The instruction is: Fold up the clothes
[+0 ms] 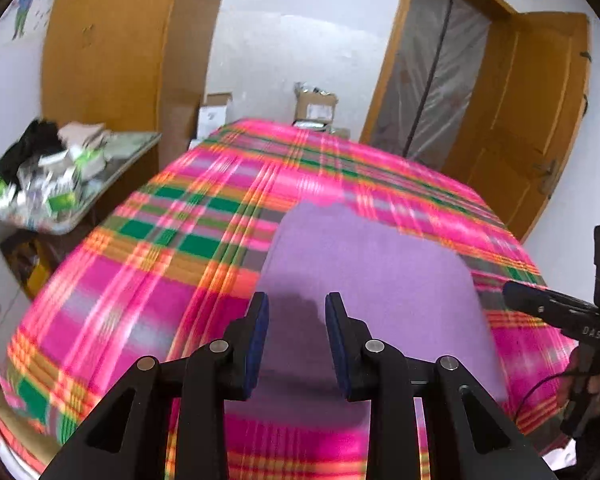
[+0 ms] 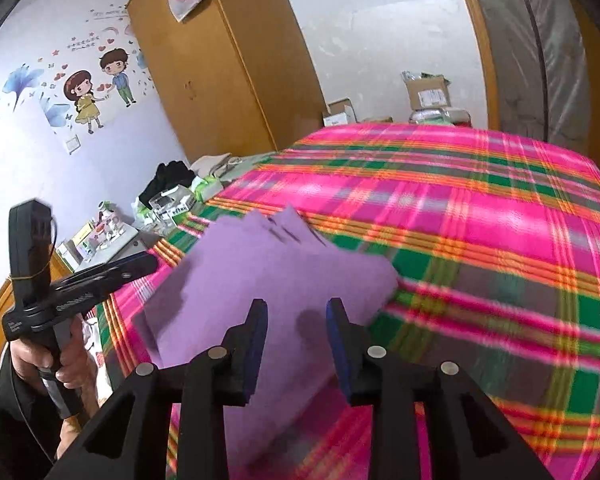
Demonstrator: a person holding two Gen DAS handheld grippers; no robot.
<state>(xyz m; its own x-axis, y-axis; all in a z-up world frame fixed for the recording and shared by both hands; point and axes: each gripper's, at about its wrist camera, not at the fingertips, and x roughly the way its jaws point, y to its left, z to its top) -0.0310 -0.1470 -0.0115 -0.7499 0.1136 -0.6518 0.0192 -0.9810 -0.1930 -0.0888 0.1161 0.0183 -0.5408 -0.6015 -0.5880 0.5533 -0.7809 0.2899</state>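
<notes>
While both grippers hang apart-jawed and empty, left gripper (image 1: pixel 297 308) and right gripper (image 2: pixel 297 314) just above the purple cloth (image 1: pixel 372 280), lying compact at lower centre of the frame on the plaid bed cover (image 1: pixel 140 264); folded or merely bunched, cannot tell. For any grasp: take an edge, pinch all layers, keep corners aligned. At upper centre, cardboard box (image 2: pixel 428 94) open, contents unclear.

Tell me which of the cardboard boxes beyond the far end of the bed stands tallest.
The brown cardboard box with a white label, right of the others. Its open top rises well above the lower white box near the wardrobe.
</notes>
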